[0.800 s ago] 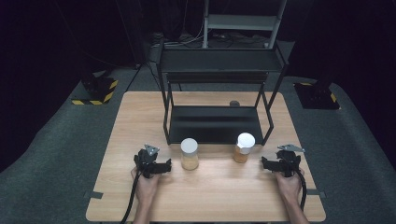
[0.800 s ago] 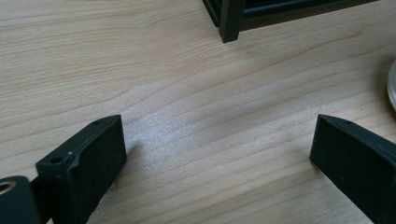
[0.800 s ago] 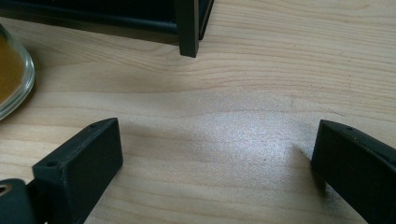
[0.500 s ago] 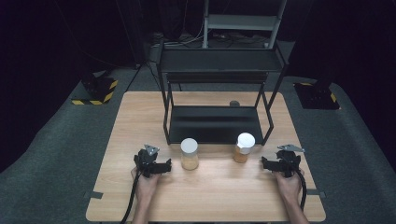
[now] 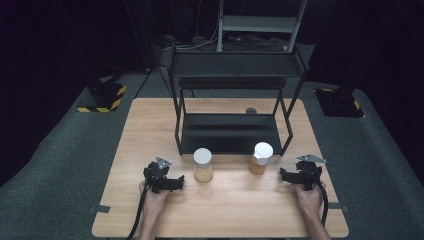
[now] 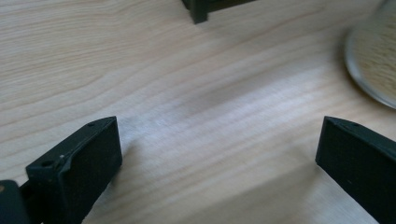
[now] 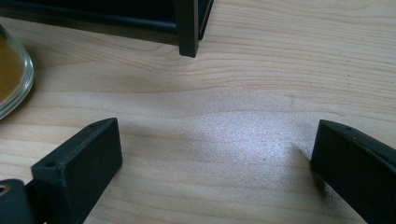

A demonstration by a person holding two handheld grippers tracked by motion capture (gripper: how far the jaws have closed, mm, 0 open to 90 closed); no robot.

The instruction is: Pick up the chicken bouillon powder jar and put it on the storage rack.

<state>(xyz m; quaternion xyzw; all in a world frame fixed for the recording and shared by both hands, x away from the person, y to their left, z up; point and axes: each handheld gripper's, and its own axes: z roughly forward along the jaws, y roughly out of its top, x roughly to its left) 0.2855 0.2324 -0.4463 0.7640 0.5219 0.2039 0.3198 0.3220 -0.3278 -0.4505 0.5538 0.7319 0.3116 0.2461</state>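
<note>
Two white-lidded glass jars stand on the wooden table (image 5: 165, 125) in front of a black shelf rack (image 5: 235, 80). The left jar (image 5: 202, 164) holds pale grains, the right jar (image 5: 261, 158) an amber filling. My left gripper (image 5: 175, 182) rests on the table just left of the left jar, jaws wide open and empty. In the left gripper view (image 6: 219, 154) that jar's base (image 6: 373, 65) shows at the right edge. My right gripper (image 5: 286, 175) sits right of the amber jar, open and empty. The right gripper view (image 7: 217, 154) shows the amber jar's base (image 7: 11, 74) at the left.
The rack's lower shelf (image 5: 230, 132) lies directly behind the jars, and its front legs (image 7: 188, 28) stand close to both grippers. A small dark round object (image 5: 251, 111) sits on the table behind the rack. Black stands with yellow stripes (image 5: 102, 97) are on the floor.
</note>
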